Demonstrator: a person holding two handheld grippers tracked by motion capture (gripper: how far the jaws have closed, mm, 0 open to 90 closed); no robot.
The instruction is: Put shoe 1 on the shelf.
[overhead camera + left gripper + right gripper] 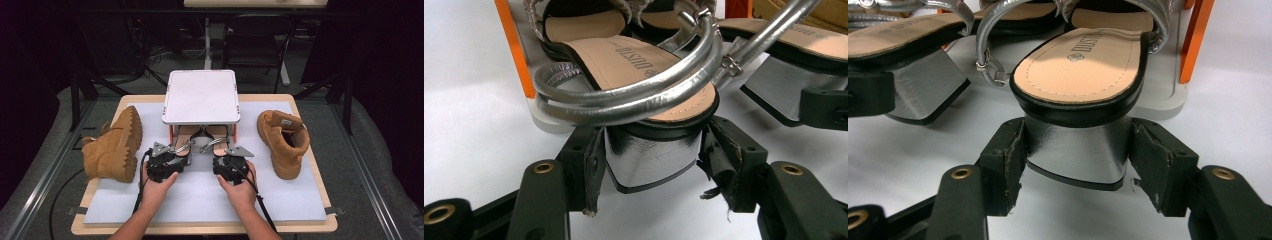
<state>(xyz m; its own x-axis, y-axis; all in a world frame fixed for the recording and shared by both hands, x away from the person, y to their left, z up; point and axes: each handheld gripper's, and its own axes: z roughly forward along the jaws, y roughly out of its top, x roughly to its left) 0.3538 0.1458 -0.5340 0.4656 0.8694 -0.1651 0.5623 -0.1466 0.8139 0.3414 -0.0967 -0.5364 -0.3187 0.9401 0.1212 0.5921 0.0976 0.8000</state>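
A pair of silver-strapped sandals with block heels lies under a small white rack [201,95]. The left sandal [186,138] has a tan insole [634,60], and its silver heel [651,165] sits between the pads of my left gripper [649,160], which is shut on it from both sides. My right gripper [1078,150] is shut in the same way on the heel [1078,155] of the right sandal [1083,65]. In the high view the left gripper [175,154] and the right gripper [224,154] stand side by side at the rack's front edge, a hand on each.
The rack has orange legs [1195,40] and a flat white top. A tan boot [112,150] lies on its side at the left of the white mat [200,200]. A second tan boot [282,142] stands at the right. A chair [257,40] stands beyond the table.
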